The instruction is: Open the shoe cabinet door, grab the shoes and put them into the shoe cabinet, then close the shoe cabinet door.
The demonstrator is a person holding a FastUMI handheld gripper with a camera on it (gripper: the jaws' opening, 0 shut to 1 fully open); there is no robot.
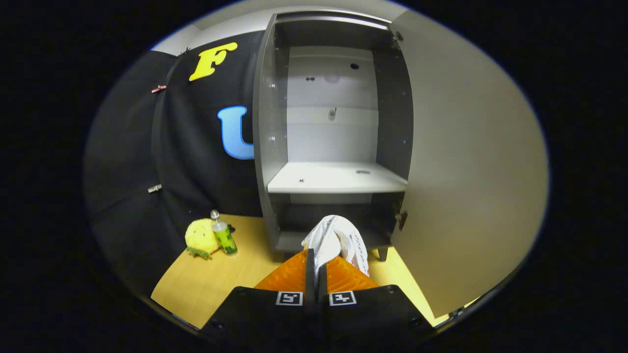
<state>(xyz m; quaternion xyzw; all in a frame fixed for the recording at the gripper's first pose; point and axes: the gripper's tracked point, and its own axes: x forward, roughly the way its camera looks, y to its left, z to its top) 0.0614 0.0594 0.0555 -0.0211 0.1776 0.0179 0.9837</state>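
Tongs (316, 262), lower centre: clamped together on a white shoe (338, 242), carried toe-forward for stowing. Shoe cabinet (338, 181), centre: door (471, 162) swung open right, bottom compartment just beyond shoe, apparently its destination.

My claw (318, 256) has a black two-part body, a square black-and-white marker on each half just behind the ribbed fingers (289, 277), which pinch the shoe (343, 240).
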